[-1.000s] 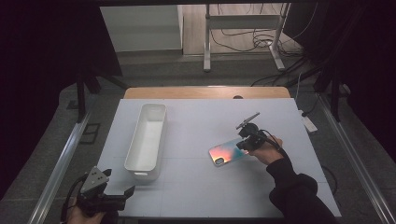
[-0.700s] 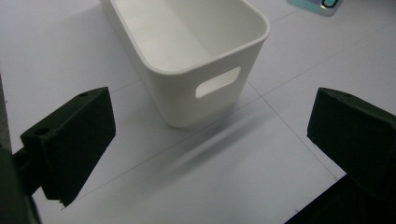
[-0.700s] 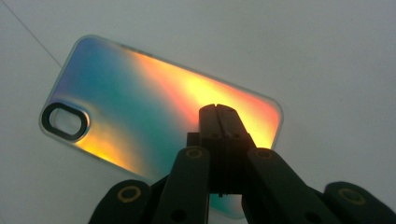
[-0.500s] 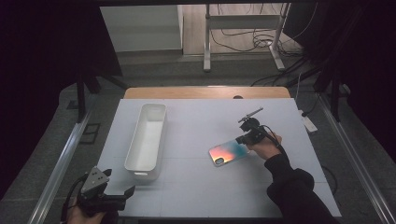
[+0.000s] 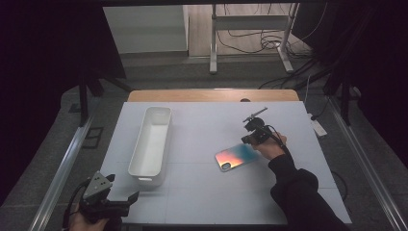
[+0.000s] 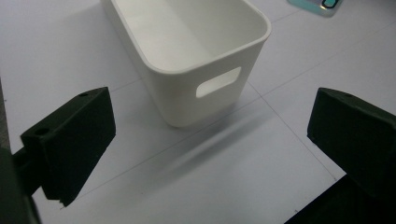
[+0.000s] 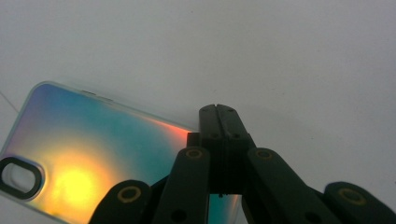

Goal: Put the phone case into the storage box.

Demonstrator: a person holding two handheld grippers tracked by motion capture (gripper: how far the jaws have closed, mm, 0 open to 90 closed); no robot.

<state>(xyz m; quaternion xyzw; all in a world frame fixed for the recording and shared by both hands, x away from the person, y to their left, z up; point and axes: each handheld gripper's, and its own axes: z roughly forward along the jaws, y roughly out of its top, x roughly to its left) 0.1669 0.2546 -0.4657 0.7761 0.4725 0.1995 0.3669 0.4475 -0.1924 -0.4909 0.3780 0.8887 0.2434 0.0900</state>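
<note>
An iridescent phone case [image 5: 235, 158] lies flat on the white table, right of centre; in the right gripper view the case [image 7: 93, 154] glows orange and blue. My right gripper [image 5: 246, 140] rests at the case's far right end. Its jaws [image 7: 219, 112] are pressed together over the case's corner, and I see nothing between them. A long white bin [image 5: 144, 144] stands empty left of centre. My left gripper [image 5: 120, 191] hovers at the table's near left corner. It is open [image 6: 210, 135] and faces the bin's near end wall [image 6: 187, 93].
The table [image 5: 202, 125] has a wooden strip along its far edge. A metal stand and loose cables lie on the floor beyond it. Rails run along both sides of the table. The case's corner [image 6: 322, 4] peeks in at the top of the left gripper view.
The right hand has shifted slightly left and toward the far side along the case's end. The case has barely moved and the left gripper has stayed put.
</note>
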